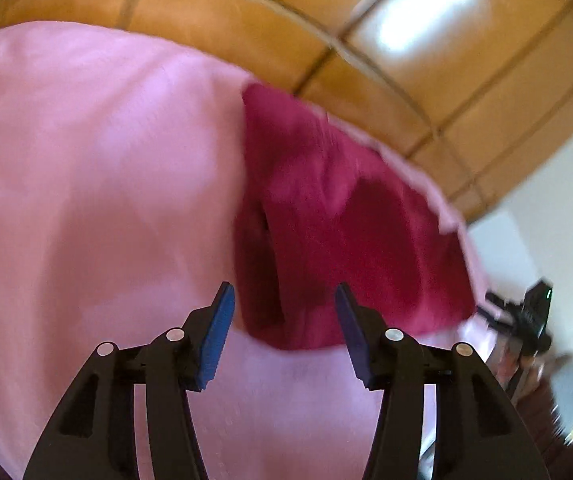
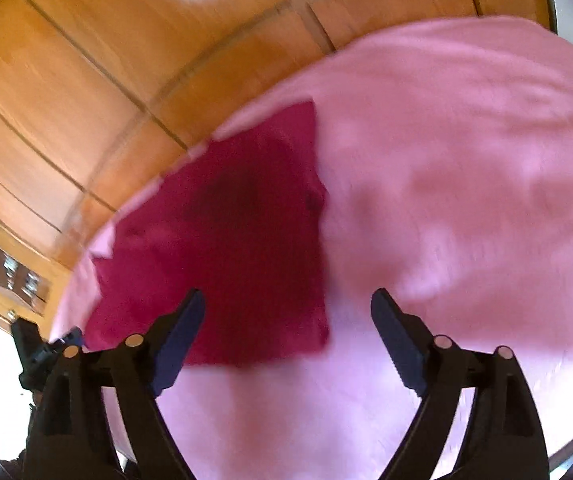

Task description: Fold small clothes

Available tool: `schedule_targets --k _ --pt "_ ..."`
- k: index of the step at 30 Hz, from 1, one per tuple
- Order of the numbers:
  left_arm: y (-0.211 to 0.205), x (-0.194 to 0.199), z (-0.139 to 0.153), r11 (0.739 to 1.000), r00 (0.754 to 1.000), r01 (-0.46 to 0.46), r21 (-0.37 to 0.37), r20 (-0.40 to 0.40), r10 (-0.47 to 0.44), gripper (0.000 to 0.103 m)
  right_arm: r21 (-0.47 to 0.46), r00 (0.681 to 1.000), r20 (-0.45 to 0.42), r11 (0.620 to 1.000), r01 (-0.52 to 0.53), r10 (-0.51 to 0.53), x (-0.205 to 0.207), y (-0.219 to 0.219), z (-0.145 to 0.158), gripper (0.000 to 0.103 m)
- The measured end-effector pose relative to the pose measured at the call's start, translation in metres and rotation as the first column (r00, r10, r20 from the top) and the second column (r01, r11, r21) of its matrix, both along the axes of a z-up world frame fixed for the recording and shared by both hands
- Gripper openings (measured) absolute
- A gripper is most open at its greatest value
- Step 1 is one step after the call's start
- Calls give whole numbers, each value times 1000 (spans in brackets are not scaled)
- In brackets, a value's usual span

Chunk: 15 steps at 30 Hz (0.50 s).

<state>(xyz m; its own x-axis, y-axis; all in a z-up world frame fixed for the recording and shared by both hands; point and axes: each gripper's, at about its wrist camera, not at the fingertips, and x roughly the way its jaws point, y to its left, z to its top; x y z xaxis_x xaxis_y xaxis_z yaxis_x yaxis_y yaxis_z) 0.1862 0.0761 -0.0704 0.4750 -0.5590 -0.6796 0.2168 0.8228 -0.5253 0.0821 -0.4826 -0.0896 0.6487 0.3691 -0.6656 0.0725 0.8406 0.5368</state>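
2 grippers hang over a pink blanket with wooden panels behind it. On the blanket lies 1 red cloth, flat and roughly square in the right wrist view, with a crease running down its left part in the left wrist view. The left gripper has its jaws spread apart with nothing between them; its blue pads frame the cloth's near edge. The right gripper is spread wider, also holding nothing, its left finger over the cloth's near edge and its right finger over bare blanket. Both views are motion-blurred.
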Motion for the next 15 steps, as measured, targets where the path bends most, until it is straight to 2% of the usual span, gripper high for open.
schedule_targets --k 2,3,4,6,7,9,15 --pt "-13 -3 -8 999 1000 30 37 -3 -30 49 -5 1000 -26 1000 3 -3 2 7 -16 53" --pt "-17 -5 -11 998 999 33 48 -5 -33 43 -5 1000 -24 1000 1 -1 4 10 -19 40" --pt "-21 -3 -14 997 1000 29 66 -1 -29 32 -7 1000 -24 1000 -3 3 8 14 -21 36" --pt "-21 -1 -15 997 999 40 63 -1 -40 14 -50 1000 -28 999 -6 4 13 23 -22 30" --pt "-20 -1 -13 997 999 32 67 1 -32 11 -54 1000 -27 998 -9 8 13 25 -21 25" --pt "-17 -10 -10 996 999 39 77 19 -41 10 -58 1000 -19 998 -18 17 9 26 -13 21" --pt "0 -40 -1 995 997 68 78 36 -71 9 -78 996 -1 993 -91 92 -20 33 6 20"
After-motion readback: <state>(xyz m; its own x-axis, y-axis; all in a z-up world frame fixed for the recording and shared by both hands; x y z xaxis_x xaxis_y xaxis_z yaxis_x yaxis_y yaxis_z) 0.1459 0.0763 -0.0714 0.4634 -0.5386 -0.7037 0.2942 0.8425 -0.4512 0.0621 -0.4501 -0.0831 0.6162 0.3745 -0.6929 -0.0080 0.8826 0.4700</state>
